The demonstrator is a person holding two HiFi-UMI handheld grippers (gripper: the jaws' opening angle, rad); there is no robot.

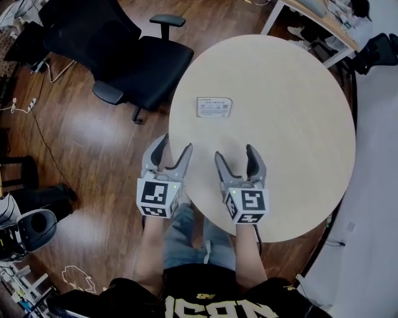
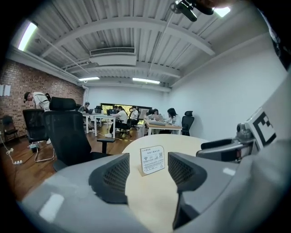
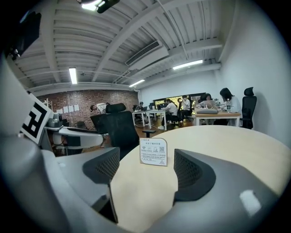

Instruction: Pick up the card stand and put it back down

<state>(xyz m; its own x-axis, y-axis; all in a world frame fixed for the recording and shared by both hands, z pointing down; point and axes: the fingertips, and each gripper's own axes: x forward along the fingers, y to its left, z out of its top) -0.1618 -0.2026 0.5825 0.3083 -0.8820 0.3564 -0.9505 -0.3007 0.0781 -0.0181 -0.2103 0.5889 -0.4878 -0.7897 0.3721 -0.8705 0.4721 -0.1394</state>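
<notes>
A small white card stand (image 1: 214,107) with printed text stands on the round light-wood table (image 1: 292,124), left of its middle. It also shows upright in the left gripper view (image 2: 152,159) and in the right gripper view (image 3: 153,152), some way beyond the jaws in both. My left gripper (image 1: 175,148) hangs at the table's near left edge, jaws apart and empty. Beside it, my right gripper (image 1: 235,153) hovers over the table's near part, also apart with nothing between its fingers. Both point toward the stand without touching it.
A black office chair (image 1: 124,49) stands on the wooden floor left of the table. A white desk (image 1: 311,18) is at the back right. Desks, chairs and seated people fill the far room (image 2: 118,116). Cables and equipment lie at the floor's left edge (image 1: 25,230).
</notes>
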